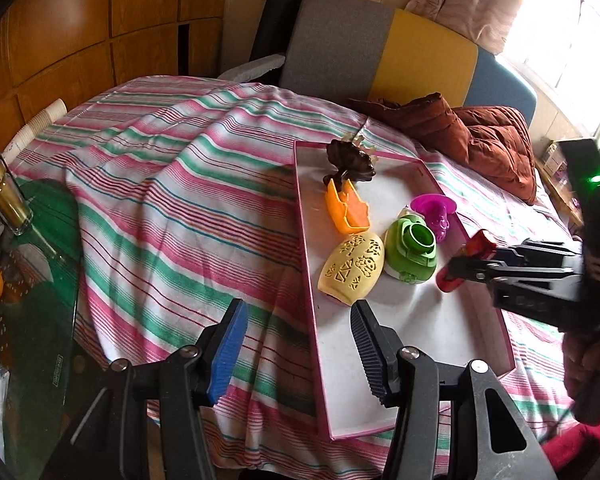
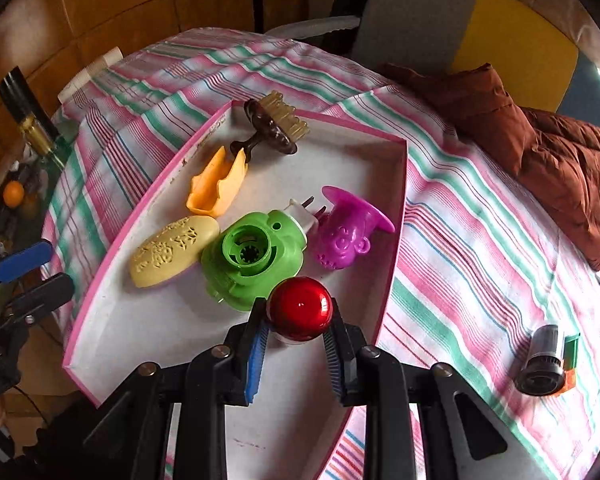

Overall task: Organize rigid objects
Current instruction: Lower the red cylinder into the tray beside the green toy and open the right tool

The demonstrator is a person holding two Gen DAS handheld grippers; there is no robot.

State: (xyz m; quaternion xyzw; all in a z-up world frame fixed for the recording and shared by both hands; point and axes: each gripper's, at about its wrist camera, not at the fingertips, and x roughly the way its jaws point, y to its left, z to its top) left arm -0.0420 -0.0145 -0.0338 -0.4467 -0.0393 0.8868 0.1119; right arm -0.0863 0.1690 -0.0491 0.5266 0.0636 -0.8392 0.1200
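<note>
My right gripper [image 2: 299, 334] is clamped on the red ball [image 2: 300, 307] low in the frame, seemingly just above the pink tray [image 2: 112, 248] beside the green toy [image 2: 252, 258], while my left gripper [image 1: 298, 344] hangs with jaws apart.

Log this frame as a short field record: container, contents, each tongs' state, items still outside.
container: pink-edged shallow cardboard tray on striped tablecloth
contents: brown brush, orange plastic scoop, yellow carved oval case, green plastic pig-shaped toy, purple plastic toy
right tongs: shut on glossy red ball-topped object, over tray
left tongs: open, holding nothing
outside: black cylindrical object
</note>
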